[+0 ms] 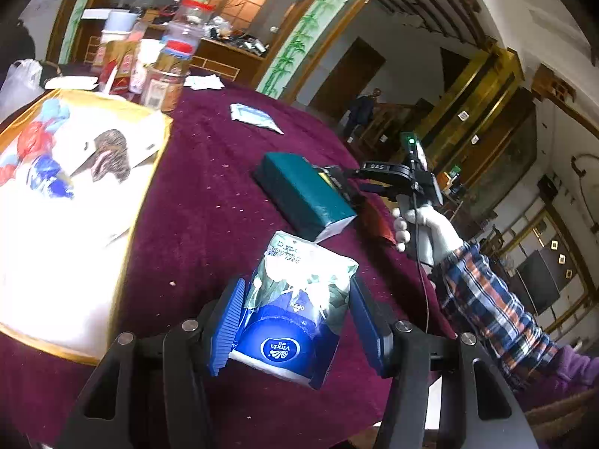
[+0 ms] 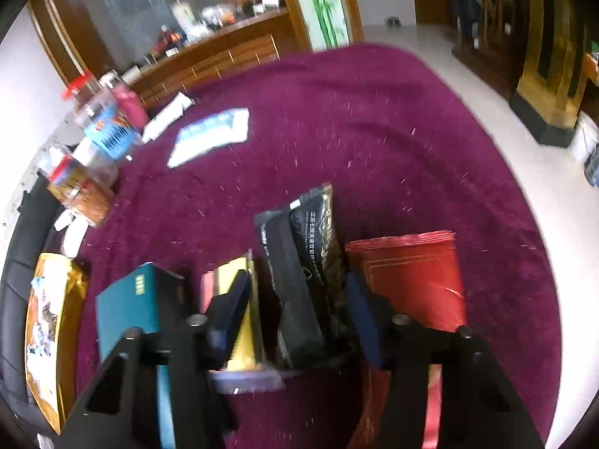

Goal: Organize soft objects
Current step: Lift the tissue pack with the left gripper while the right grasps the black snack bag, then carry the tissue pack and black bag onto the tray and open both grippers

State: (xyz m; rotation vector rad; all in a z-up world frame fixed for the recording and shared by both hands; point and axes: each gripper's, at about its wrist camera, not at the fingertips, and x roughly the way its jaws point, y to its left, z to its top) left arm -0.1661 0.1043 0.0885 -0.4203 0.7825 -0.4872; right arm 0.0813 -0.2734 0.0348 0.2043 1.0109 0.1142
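My left gripper (image 1: 295, 321) is shut on a blue and white Vinda tissue pack (image 1: 295, 299) and holds it over the maroon tablecloth (image 1: 209, 194). A teal tissue box (image 1: 307, 194) lies further ahead. My right gripper (image 2: 299, 307) holds a black and gold packet (image 2: 303, 280) upright between its jaws; the same gripper shows in the left wrist view (image 1: 348, 183) beside the teal box. In the right wrist view a red packet (image 2: 415, 280) lies to the right, a yellow packet (image 2: 243, 314) and the teal box (image 2: 131, 303) to the left.
A gold-rimmed white tray (image 1: 123, 262) with small items lies at the left. Jars and boxes (image 1: 164, 63) stand at the table's far side. A pale blue sachet (image 1: 251, 114) lies on the cloth. The table edge (image 2: 524, 202) curves along the right.
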